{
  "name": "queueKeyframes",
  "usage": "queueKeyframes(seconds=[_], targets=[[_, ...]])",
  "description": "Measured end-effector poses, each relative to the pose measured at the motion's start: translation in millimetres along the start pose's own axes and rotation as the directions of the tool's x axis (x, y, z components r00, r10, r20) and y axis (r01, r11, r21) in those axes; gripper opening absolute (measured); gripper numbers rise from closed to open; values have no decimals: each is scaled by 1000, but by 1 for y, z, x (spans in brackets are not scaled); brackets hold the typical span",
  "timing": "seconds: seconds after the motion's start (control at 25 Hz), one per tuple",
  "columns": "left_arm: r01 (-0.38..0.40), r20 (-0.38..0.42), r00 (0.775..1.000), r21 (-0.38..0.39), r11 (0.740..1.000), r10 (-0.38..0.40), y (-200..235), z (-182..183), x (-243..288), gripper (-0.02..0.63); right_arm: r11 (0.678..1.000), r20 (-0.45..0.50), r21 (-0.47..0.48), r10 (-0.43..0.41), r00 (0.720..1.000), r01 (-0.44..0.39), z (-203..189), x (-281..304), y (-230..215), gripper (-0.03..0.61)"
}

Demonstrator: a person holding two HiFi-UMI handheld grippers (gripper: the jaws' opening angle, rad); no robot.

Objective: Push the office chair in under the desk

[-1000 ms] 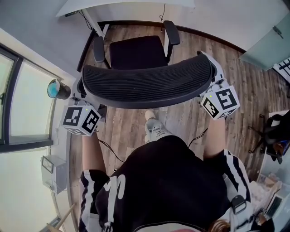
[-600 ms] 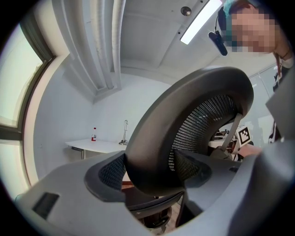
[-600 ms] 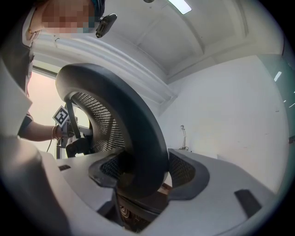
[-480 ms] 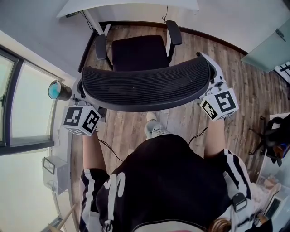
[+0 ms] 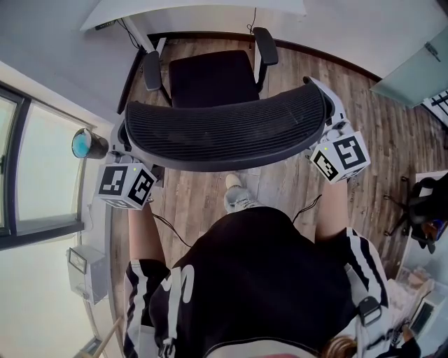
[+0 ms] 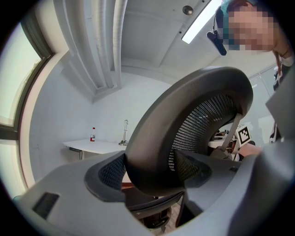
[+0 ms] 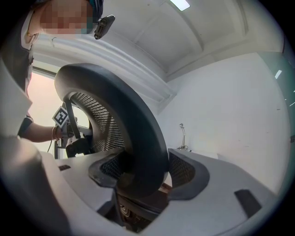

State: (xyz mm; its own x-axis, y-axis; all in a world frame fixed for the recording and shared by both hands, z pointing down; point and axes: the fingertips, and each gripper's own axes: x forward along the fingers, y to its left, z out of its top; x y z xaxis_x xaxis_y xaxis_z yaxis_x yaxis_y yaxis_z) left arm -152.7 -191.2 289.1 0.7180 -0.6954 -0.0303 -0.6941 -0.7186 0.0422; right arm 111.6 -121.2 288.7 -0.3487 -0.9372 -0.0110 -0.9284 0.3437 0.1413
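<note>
At 12 o'clock in the head view, a white desk (image 5: 199, 10) stands against the wall, with the office chair (image 5: 210, 78) directly below it on the wooden floor (image 5: 392, 140). The chair faces the desk. Its dark seat lies just short of the desk's near edge, with one armrest (image 5: 152, 71) at the seat's 9 o'clock and the other armrest (image 5: 264, 47) at its 3 o'clock. The curved mesh backrest (image 5: 224, 133) spans the centre of the view, nearest the person. The left gripper (image 6: 150, 171) is at the backrest's 9 o'clock end, and its own view shows both jaws pressed against the backrest's rim, one on each face, so it is clamped on the rim. The right gripper (image 7: 145, 173) is at the 3 o'clock end and is closed on the rim in the same way, one jaw on the mesh side and one on the outer side. The two marker cubes sit just below the backrest ends, at roughly 8 and 4 o'clock of it. The person's shoe (image 5: 238, 199) rests on the floor at 6 o'clock of the backrest, between the two arms. On the desk, seen from the left gripper view, stand a small red-capped bottle (image 6: 93, 135) and a thin metal stand (image 6: 124, 133), near each other but apart. A window (image 5: 14, 175) runs along the 9 o'clock side, with a round blue-tinted object (image 5: 84, 142) beside it — its nature cannot be told.
</note>
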Motion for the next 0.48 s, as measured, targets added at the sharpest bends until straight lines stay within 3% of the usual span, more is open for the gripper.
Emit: queueKeyframes(seconds=[0.48], targets=[[1, -2, 1000, -3, 1000, -1, 17, 0, 33, 327, 1000, -14, 2, 8, 1000, -8, -3, 31, -25, 268]])
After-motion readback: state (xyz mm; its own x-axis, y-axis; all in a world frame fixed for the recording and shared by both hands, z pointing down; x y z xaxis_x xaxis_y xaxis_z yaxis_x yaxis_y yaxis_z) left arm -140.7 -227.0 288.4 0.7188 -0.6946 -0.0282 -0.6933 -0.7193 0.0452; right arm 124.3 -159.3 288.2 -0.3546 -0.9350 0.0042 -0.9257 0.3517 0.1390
